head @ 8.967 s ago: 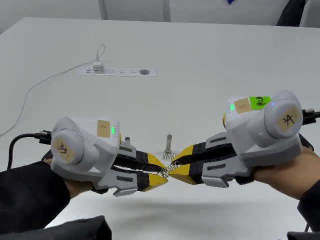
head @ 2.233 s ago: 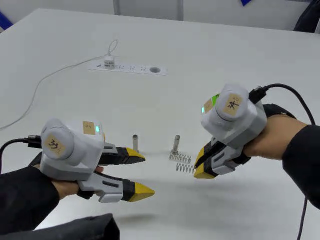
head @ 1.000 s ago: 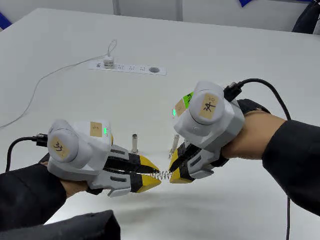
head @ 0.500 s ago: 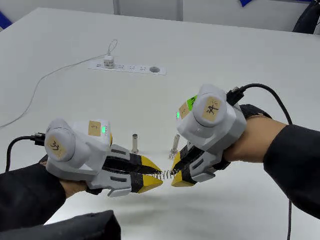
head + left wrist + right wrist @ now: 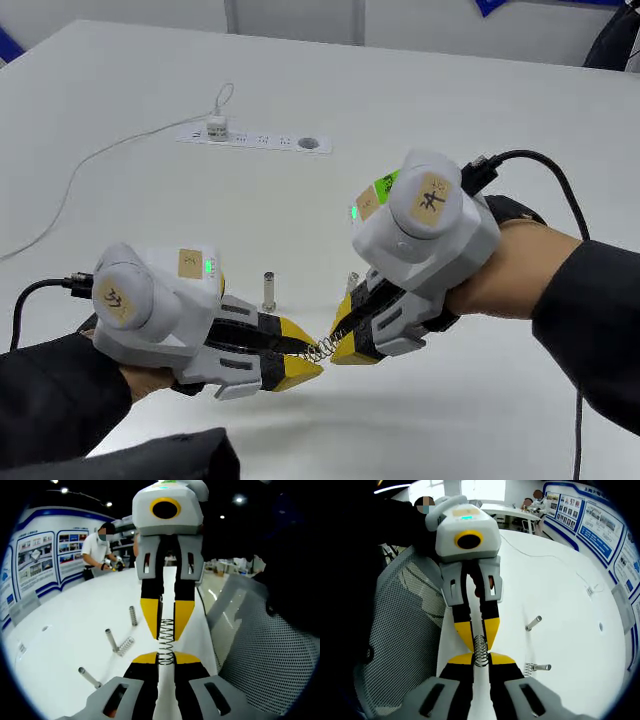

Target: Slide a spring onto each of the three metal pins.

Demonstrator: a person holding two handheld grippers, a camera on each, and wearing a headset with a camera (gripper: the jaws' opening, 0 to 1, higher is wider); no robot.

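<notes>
L gripper [image 5: 308,358] & R gripper [image 5: 338,346] meet tip to tip just in front of the bare pin [image 5: 268,290], slightly to its right. Held spring [image 5: 322,348] bridges the short gap betw. them, and each gripper's jaws are pinched onto one end of it. 2nd pin [image 5: 352,283] stands right of the bare pin, partly hidden behind R gripper. In the left gripper view a loose spring [image 5: 125,646] lies touching the 2nd pin's base. 3rd pin [image 5: 133,615] stands beyond; can't tell if it carries a spring.

Left gripper [image 5: 312,357] and right gripper [image 5: 342,345] meet tip to tip, both sets of fingers [image 5: 296,330] pinching one spring [image 5: 323,348] between them, right wrist angled steeply downward.
</notes>
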